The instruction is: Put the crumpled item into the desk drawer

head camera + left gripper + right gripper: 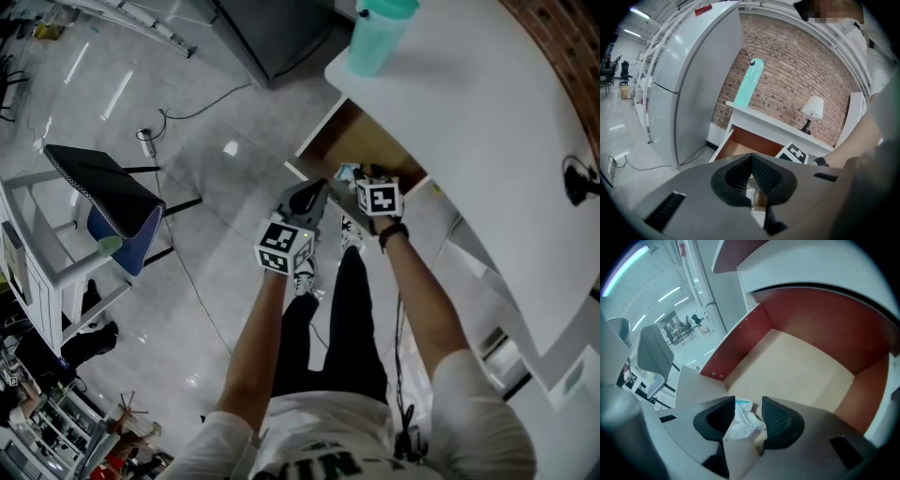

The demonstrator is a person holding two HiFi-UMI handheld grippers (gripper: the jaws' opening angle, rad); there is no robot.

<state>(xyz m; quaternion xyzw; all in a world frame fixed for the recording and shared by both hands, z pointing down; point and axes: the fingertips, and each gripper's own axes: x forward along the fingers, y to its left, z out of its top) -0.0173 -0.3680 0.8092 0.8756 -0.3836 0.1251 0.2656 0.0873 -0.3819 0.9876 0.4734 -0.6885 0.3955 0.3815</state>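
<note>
Crumpled item [742, 423] between parted right tool [749, 408] jaws, drawer [801, 364] open

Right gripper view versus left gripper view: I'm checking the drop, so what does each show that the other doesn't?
Only the right gripper view plainly shows the white crumpled item between the parted jaws of the right gripper, over the floor of the drawer. Only the left gripper view shows the teal bottle and the lamp on the desk, and the refrigerator beside it. Both show the open drawer.

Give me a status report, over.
Left gripper shut, empty. Right gripper open over the drawer. Crumpled item between its parted jaws. Nothing blocking.
</note>
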